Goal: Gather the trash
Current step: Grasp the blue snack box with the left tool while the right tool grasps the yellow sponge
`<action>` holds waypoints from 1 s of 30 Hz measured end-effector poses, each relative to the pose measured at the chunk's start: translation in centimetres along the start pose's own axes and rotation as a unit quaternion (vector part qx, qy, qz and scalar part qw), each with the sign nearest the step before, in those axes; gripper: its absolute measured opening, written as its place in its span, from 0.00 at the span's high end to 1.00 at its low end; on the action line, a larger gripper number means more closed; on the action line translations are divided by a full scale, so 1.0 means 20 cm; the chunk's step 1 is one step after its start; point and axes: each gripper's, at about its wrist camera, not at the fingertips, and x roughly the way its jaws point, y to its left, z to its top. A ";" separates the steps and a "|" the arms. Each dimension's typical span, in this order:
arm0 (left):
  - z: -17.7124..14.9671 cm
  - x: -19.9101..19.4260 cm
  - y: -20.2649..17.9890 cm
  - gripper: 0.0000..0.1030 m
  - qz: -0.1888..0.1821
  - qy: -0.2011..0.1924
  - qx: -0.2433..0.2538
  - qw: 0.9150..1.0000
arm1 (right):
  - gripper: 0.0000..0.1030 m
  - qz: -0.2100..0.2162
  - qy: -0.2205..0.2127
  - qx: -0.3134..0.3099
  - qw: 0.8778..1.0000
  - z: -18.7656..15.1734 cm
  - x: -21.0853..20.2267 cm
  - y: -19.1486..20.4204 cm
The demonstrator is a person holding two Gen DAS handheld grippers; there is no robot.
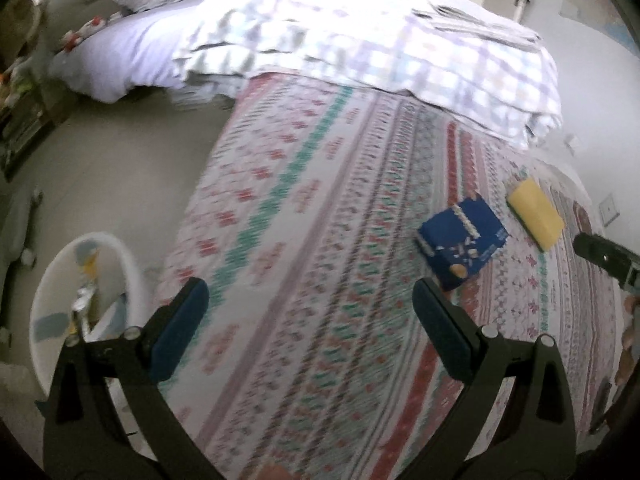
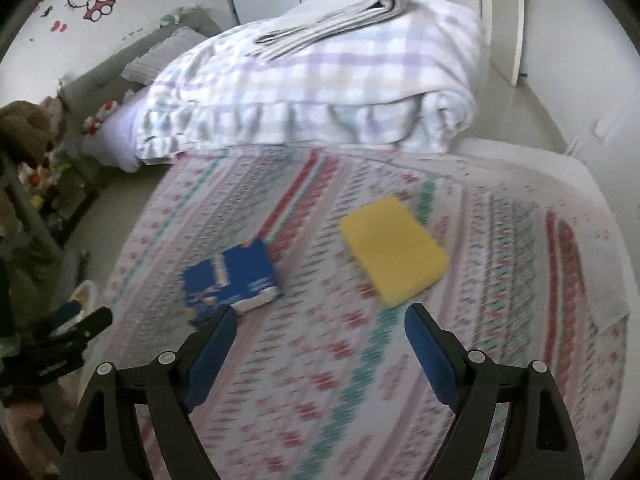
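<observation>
Your left gripper (image 1: 310,308): jaws spread wide, nothing between them, poised over the patterned bed cover (image 1: 320,240). Your right gripper (image 2: 320,336): jaws likewise released and empty, above the same cover.

Blue box (image 2: 232,280): lying flat on the cover, just ahead of your right gripper's left finger; whether it touches the fingertip you cannot tell through the blur. From the left wrist it sits ahead and to the right (image 1: 462,240).

Yellow sponge (image 2: 394,250): flat on the cover, beside the box but apart from it, ahead of your right gripper's right finger.

White bin (image 1: 48,280): on the floor at the bed's left side, beside your left gripper. Contents: crumpled wrappers, something silvery and something yellow among them; the pieces are too blurred to name.

Folded checked blanket (image 2: 320,92): heaped at the far end of the bed, with a folded striped cloth (image 2: 340,20) on top.
</observation>
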 end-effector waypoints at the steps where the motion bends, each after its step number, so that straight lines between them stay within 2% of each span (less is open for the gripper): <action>1: 0.01 0.02 -0.03 0.02 -0.003 0.001 0.008 1.000 | 0.16 -0.007 0.000 -0.001 1.000 0.01 0.02 -0.02; 8: 0.05 0.13 -0.19 0.02 -0.046 0.004 0.059 0.997 | 0.16 -0.041 0.011 -0.021 0.999 0.04 0.14 -0.12; 15: 0.10 0.17 -0.39 0.02 -0.073 -0.012 0.158 0.985 | 0.16 -0.066 0.023 -0.047 0.996 0.04 0.24 -0.16; 25: 0.11 0.26 -0.46 0.02 -0.114 -0.001 0.206 0.972 | 0.16 -0.069 0.025 -0.045 0.996 0.07 0.36 -0.20; 30: 0.10 0.31 -0.49 0.02 -0.103 0.005 0.222 0.970 | 0.17 -0.068 0.016 -0.048 0.996 0.07 0.36 -0.20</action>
